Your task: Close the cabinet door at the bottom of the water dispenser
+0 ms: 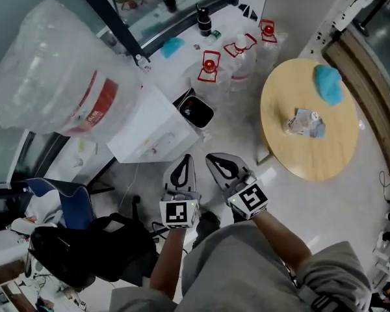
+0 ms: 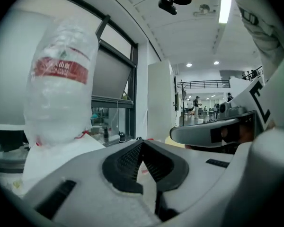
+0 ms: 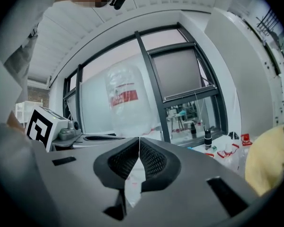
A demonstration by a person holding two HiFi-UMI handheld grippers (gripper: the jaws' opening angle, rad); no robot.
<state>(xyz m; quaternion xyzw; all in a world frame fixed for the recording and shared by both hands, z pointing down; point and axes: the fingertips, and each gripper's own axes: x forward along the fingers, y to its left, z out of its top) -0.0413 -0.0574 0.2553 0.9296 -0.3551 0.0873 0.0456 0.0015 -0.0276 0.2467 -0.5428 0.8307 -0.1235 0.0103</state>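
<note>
From above, the white water dispenser (image 1: 149,125) stands against the window with a large clear bottle (image 1: 58,77) with a red label on top. Its bottom cabinet door is hidden from this angle. Both grippers are held level in front of the person's body, side by side and apart from the dispenser. My left gripper (image 1: 186,157) is shut with nothing between its jaws, as is my right gripper (image 1: 212,157). In the left gripper view the shut pads (image 2: 142,142) point past the bottle (image 2: 61,79). In the right gripper view the shut jaws (image 3: 139,139) face the bottle (image 3: 125,103).
A round wooden table (image 1: 292,155) stands at the right with a blue cloth (image 1: 329,83) and a crumpled packet (image 1: 305,122). Several sealed water jugs (image 1: 211,67) and a black bin (image 1: 195,109) sit beside the dispenser. A black bag (image 1: 84,252) and a blue chair (image 1: 71,200) lie at the lower left.
</note>
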